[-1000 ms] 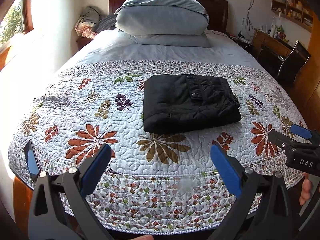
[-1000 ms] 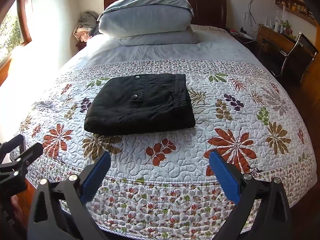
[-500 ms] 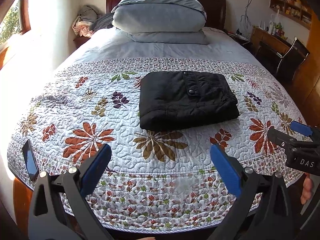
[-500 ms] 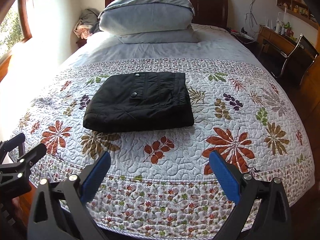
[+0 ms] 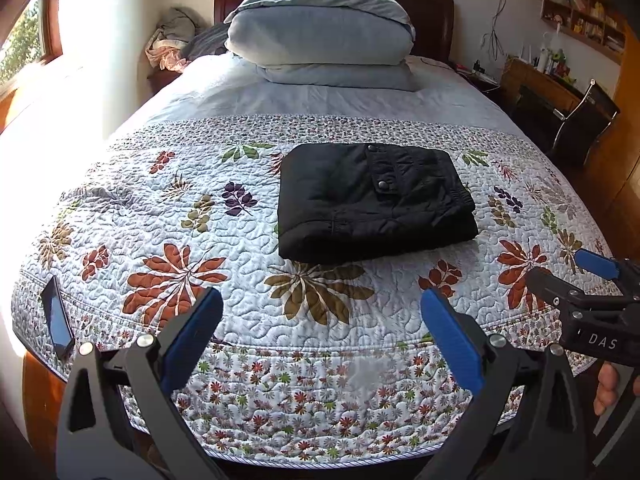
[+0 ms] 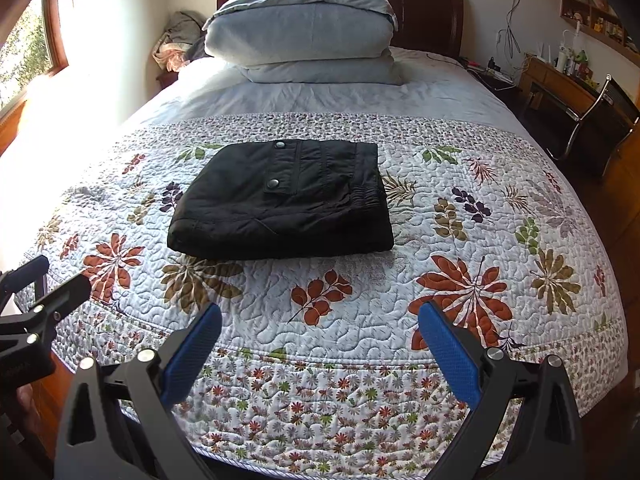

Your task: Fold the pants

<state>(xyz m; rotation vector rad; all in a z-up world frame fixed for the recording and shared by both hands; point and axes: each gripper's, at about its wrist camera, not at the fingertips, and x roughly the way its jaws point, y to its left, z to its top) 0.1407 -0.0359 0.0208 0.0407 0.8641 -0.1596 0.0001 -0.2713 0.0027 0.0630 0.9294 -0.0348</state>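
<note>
Black pants [image 5: 372,200] [image 6: 288,200] lie folded into a compact rectangle on the floral quilt [image 5: 240,272] [image 6: 460,240], snap buttons facing up. My left gripper [image 5: 322,336] hangs open over the foot edge of the bed, well short of the pants, with nothing between its blue pads. My right gripper [image 6: 320,344] is open too, equally far back and holding nothing. The right gripper also shows at the right edge of the left wrist view [image 5: 560,276], and the left gripper [image 6: 32,280] at the left edge of the right wrist view.
A dark phone [image 5: 58,318] lies at the quilt's near left corner. Stacked pillows [image 5: 320,40] sit at the headboard, a heap of clothes [image 5: 172,40] beside them. A desk and chair [image 5: 576,108] stand right of the bed, a sunlit window to the left.
Both grippers have drifted slightly, so the bed and pants sit a little differently in each view. The pants have not moved and both grippers stay open.
</note>
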